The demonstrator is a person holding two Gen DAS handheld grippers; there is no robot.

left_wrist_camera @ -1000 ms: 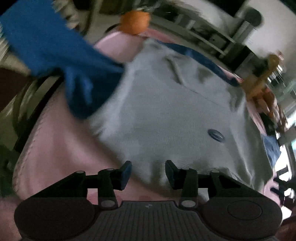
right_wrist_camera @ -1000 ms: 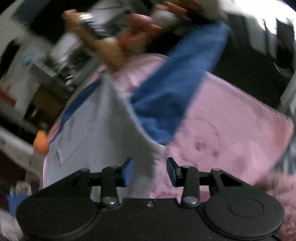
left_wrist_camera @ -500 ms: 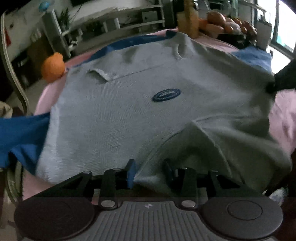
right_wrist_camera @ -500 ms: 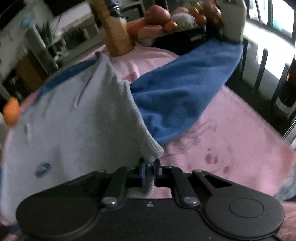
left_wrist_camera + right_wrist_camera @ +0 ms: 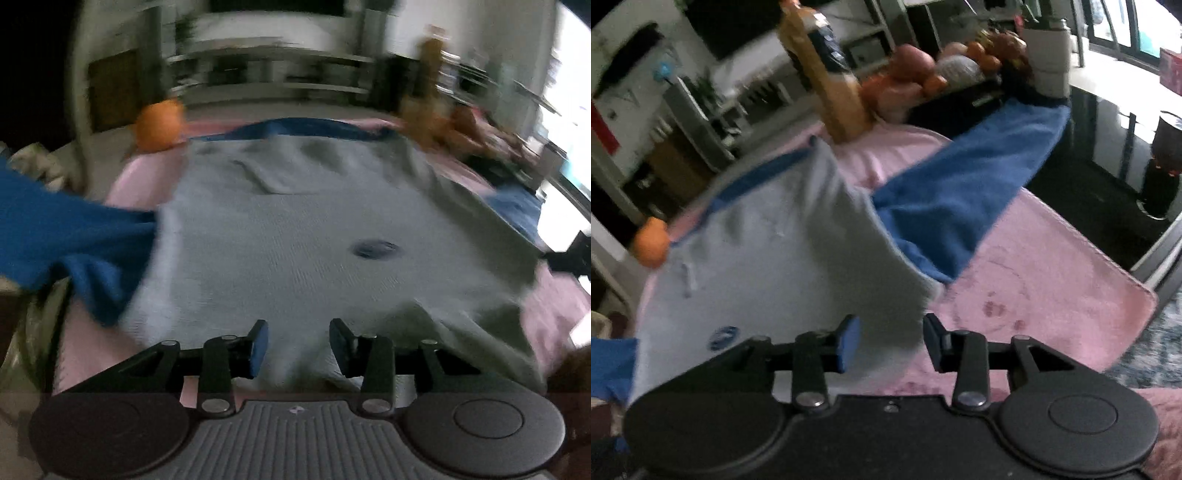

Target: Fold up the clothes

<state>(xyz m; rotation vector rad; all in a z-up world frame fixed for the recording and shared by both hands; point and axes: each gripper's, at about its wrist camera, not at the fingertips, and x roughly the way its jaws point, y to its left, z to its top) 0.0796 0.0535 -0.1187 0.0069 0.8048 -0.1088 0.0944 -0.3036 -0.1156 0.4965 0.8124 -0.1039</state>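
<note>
In the left wrist view we find the left gripper (image 5: 297, 345) with its jaws partly apart. A fold of the grey sweater (image 5: 295, 236) rises between them, but the pads do not press on it, so we record the jaws as open and holding nothing. The sweater lies spread flat on the pink cloth (image 5: 144, 173) that covers the counter. An oval dark badge (image 5: 376, 249) sits on the sweater's chest; blur makes its writing unreadable. A blue sleeve (image 5: 66, 236) hangs off the sweater's left side. An orange fruit (image 5: 159, 125) rests beyond the sweater's far left corner. The right gripper (image 5: 570, 254) shows at the sweater's right edge; from here we cannot tell its state.

In the right wrist view the right gripper (image 5: 891, 343) has its jaws opening. The sweater's corner (image 5: 882, 321) lies between them, clear of the pads. A second blue sleeve (image 5: 964, 199) stretches away from the sweater to the right. The badge (image 5: 723, 336) shows pale lettering, too smeared to read. A bottle (image 5: 827, 74) stands beyond the sweater; its dark label is illegible.
</note>
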